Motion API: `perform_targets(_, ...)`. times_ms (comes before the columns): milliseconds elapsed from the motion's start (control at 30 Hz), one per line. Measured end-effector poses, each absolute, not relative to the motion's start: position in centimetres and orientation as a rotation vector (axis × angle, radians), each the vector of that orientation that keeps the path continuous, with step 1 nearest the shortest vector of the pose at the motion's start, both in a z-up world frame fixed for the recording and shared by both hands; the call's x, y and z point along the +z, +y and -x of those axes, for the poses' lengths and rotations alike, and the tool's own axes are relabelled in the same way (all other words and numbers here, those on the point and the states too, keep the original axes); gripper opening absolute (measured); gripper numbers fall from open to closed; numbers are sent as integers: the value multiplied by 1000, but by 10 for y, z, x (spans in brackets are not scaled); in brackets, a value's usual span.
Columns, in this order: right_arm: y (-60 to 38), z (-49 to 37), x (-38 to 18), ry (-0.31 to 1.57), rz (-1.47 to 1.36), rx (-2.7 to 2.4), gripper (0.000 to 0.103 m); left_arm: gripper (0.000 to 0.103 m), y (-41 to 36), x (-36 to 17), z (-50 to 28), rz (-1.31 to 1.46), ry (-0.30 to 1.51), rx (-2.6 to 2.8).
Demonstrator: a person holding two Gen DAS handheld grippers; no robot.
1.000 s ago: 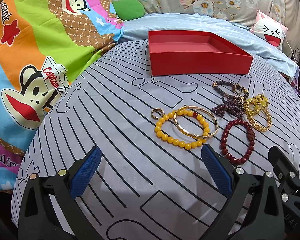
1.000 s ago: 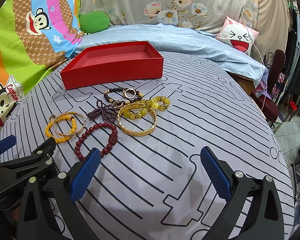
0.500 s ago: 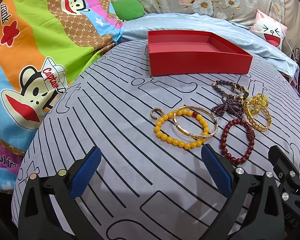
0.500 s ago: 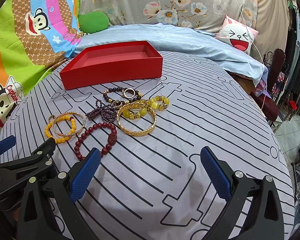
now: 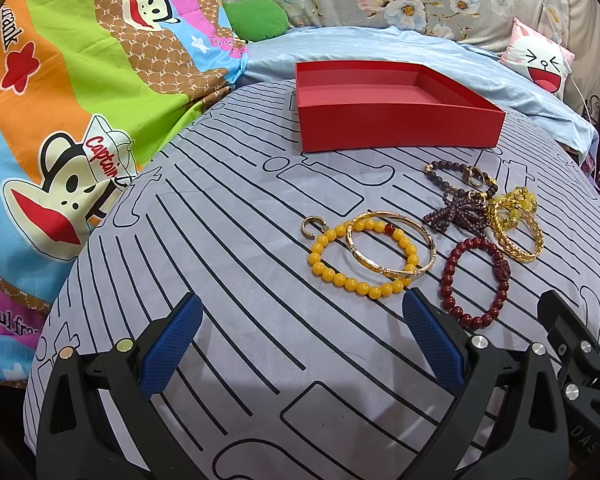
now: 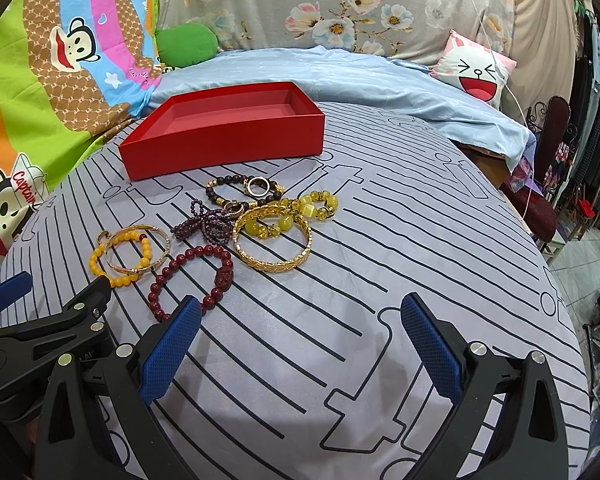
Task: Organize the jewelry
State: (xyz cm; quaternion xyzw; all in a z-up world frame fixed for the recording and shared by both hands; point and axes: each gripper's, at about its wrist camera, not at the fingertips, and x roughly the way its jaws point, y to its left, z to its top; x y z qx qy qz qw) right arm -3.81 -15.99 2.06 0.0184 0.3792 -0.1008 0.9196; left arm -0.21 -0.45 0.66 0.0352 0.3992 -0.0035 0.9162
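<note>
Red box [image 5: 396, 128] w/ nothing inside, bracelets [image 6: 204, 240] loose nearby, left gripper [image 5: 300, 344] & right gripper [image 6: 300, 348] both wide.

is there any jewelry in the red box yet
No, the red box shows only its bare floor, and every bracelet, such as the yellow bead bracelet, lies on the striped cloth in front of it.

Red box [image 5: 396, 130]; grey cloth [image 5: 228, 264] with black lines; yellow bead bracelet [image 5: 340, 276]; dark red bead bracelet [image 5: 452, 296]; gold bangle [image 6: 274, 262].
</note>
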Motion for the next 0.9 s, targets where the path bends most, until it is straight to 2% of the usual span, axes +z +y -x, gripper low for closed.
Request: perform_targets(900, -164, 39, 20, 787, -52, -209, 96, 96, -2, 7, 1, -73, 825, -4)
